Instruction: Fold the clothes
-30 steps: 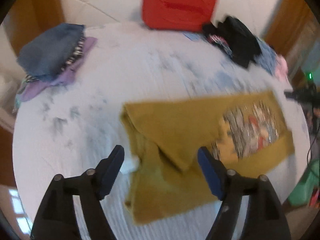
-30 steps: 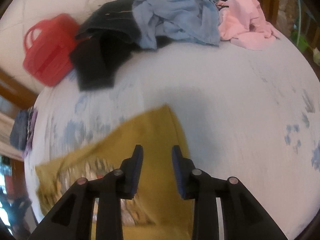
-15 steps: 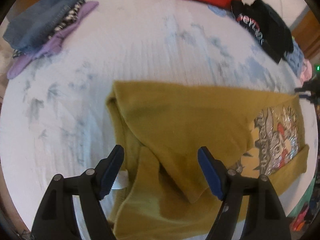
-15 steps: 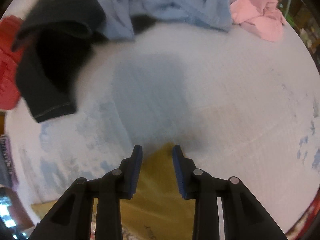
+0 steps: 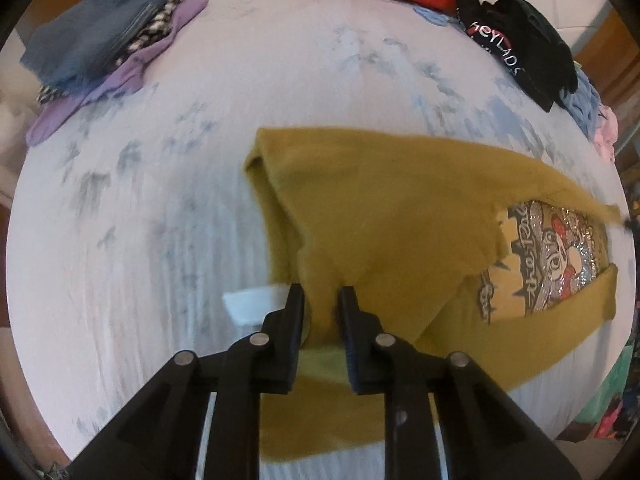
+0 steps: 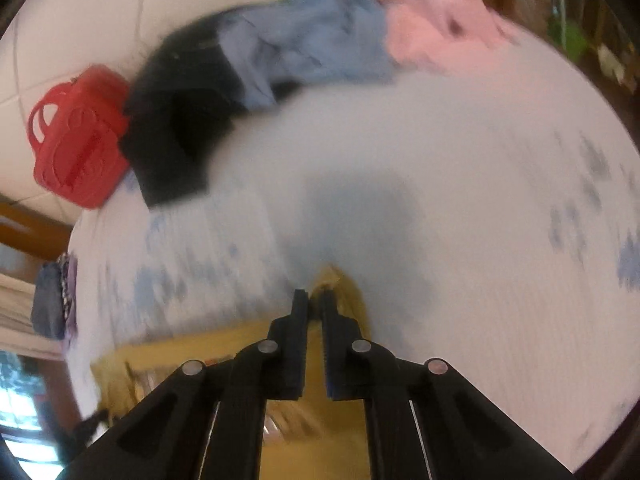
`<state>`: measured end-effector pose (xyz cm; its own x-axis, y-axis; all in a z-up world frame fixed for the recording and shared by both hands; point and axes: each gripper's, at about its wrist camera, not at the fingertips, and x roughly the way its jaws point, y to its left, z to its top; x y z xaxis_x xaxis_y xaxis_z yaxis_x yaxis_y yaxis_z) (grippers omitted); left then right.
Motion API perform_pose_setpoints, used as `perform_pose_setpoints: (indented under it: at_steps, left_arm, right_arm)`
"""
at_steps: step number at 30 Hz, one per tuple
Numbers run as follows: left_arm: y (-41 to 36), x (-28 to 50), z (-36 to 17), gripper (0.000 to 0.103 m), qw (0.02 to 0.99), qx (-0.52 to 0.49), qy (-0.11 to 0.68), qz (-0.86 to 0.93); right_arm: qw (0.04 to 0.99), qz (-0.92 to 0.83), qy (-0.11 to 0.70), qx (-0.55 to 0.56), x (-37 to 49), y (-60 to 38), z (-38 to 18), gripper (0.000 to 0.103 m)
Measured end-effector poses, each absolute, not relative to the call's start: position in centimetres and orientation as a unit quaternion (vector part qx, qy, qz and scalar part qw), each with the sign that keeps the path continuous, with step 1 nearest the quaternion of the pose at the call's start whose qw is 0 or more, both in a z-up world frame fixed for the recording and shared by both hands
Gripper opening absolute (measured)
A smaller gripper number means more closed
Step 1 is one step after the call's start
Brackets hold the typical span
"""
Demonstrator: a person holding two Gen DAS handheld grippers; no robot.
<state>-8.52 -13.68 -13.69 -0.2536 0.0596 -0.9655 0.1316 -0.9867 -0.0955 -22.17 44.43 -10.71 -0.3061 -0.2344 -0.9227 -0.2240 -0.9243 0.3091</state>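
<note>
bed (image 5: pixel 200 200) | mustard shirt (image 5: pixel 380 200) part-folded, print showing | both hand-held grippers closing on shirt

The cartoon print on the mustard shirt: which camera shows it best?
The left wrist view: the print lies sharp and mostly uncovered on the mustard shirt. The right wrist view shows only a blurred sliver of it behind the gripper's fingers.

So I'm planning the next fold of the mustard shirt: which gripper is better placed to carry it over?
Probably the right gripper: it is closing on the mustard shirt at a lifted corner tip. The left gripper is closing on bunched mid-fabric, better as an anchor.
</note>
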Motion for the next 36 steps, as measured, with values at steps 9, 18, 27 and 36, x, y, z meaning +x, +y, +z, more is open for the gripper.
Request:
perform_pose_setpoints:
  at_steps: [9, 18, 27, 36]
  left_arm:
    - [-15.0, -9.1, -9.9, 0.054, 0.029, 0.566, 0.125, -0.814]
    - [-12.6, -12.6, -13.7, 0.058, 0.034, 0.586, 0.145, -0.796]
    - [-10.2, -13.4, -15.7, 0.049, 0.045, 0.597, 0.078, -0.797]
    - [-9.0, -12.9, -14.7, 0.004, 0.039, 0.600, 0.018, -0.799]
  right_arm:
    - [-0.033, -0.780, -0.201, 0.591, -17.1, 47.6, -11.9, 0.025]
    - [0.011, -0.782, -0.207, 0.588, -19.3, 44.7, -11.8, 0.026]
    - [-0.007, -0.762, -0.185, 0.621, -21.4, 42.9, -14.8, 0.036]
    - [0.007, -0.775, -0.109, 0.623, -20.8, 39.6, -14.8, 0.011]
